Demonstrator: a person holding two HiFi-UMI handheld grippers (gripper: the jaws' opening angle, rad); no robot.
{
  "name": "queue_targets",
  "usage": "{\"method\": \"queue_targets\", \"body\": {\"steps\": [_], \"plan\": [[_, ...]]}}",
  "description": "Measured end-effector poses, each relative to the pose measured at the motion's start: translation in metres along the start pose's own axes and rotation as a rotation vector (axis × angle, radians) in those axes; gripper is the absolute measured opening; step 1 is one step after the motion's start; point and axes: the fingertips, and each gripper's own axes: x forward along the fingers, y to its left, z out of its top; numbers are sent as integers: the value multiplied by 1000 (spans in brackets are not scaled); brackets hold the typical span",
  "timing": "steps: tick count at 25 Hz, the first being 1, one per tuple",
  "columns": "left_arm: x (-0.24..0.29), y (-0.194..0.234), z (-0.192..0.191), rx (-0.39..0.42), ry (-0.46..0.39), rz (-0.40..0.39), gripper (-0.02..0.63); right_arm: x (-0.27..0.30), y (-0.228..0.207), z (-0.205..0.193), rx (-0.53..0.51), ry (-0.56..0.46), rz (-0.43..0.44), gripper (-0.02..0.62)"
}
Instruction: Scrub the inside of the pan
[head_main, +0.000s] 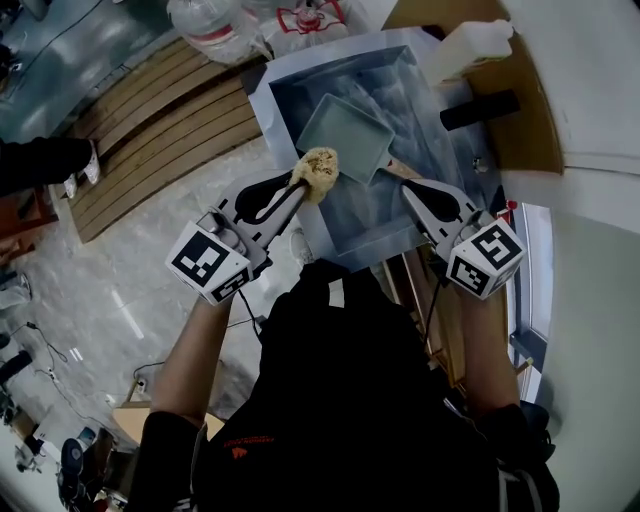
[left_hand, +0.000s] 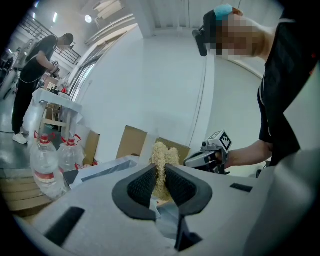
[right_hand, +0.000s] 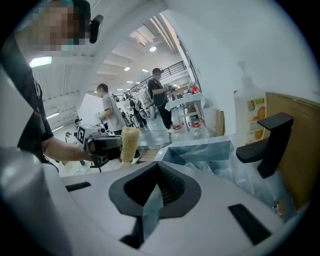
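Pan: the square grey pan (head_main: 345, 135) sits cornerwise in the lined sink (head_main: 262, 95), at 12 o'clock from the person. Its pale handle (head_main: 397, 167) points toward 4 o'clock.
Left claw: the left gripper (head_main: 298, 184) is clenched on a tan loofah scrubber (head_main: 318, 167), most of which sticks out beyond the jaws.
Scrubber's place: over the pan's 7 o'clock edge; whether it touches the pan cannot be told.
Right claw: the right gripper (head_main: 412, 188) has its jaws pressed together with nothing between them, and its tip is just beside the handle's end.
Step in hand: likely bringing the scrubber into the pan; scrubbing looks not yet begun.
Doing it well: lay the loofah's free end flat on the pan's floor, then work from the near edge toward 12 o'clock in short overlapping strokes, reaching into each corner.
Steadying: the pan looks free to slide, so the right claw would need to open and take the handle, or brace the rim.
Risk: pressing hard may bend the loofah out of the jaws.
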Motion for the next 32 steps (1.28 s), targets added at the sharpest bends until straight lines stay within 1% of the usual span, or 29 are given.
{"method": "queue_targets", "body": {"steps": [5, 10, 12, 16, 18, 22, 24, 25, 27, 32], "plan": [[41, 13, -15, 28, 71, 6, 63, 10, -40, -16, 2, 50, 20, 2], [85, 24, -23, 49, 113, -2, 63, 20, -72, -37, -25, 112, 36, 2], [100, 27, -28, 60, 134, -11, 63, 25, -83, -46, -55, 153, 32, 2], [127, 32, -42, 89, 191, -35, 63, 35, -102, -74, -117, 268, 17, 2], [138, 33, -49, 96, 214, -48, 63, 39, -110, -87, -133, 320, 15, 13], [157, 33, -65, 151, 277, -88, 63, 47, -118, -111, -146, 416, 14, 80], [165, 35, -74, 189, 321, -106, 63, 52, -123, -124, -173, 476, 4, 135], [169, 36, -79, 207, 342, -116, 63, 54, -125, -131, -191, 507, -1, 152], [177, 36, -86, 234, 374, -138, 63, 59, -129, -142, -230, 565, -3, 183], [191, 38, -100, 264, 415, -183, 63, 67, -142, -173, -304, 705, -22, 237]]}}
